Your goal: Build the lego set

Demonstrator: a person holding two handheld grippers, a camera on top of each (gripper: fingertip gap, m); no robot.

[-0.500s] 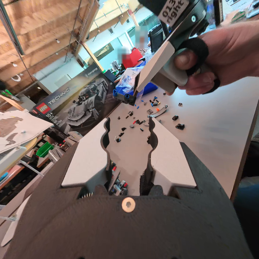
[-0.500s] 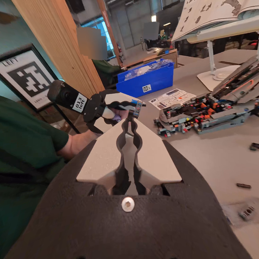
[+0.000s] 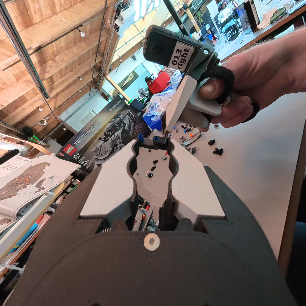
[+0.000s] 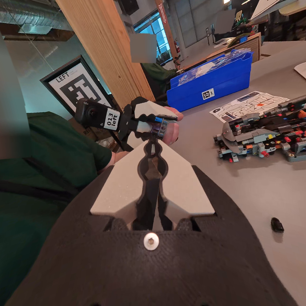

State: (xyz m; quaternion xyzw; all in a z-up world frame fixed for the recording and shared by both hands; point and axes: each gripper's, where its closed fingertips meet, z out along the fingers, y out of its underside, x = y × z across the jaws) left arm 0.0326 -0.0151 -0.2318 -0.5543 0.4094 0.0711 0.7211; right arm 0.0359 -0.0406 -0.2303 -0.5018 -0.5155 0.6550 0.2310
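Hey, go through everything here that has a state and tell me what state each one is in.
left gripper: shut on the grey piece
right gripper: shut on the same grey piece's end
car model: partly built, resting on the table
blue bin: open-topped, holding plastic bags
instruction booklet: open

Hidden and cut-off parts

I can't make out the tiny loose dark pieces (image 3: 153,168) scattered on the grey table; the part-built grey car model (image 4: 268,140) runs off my right wrist view's edge, and the open instruction booklet (image 3: 24,182) is cropped left.
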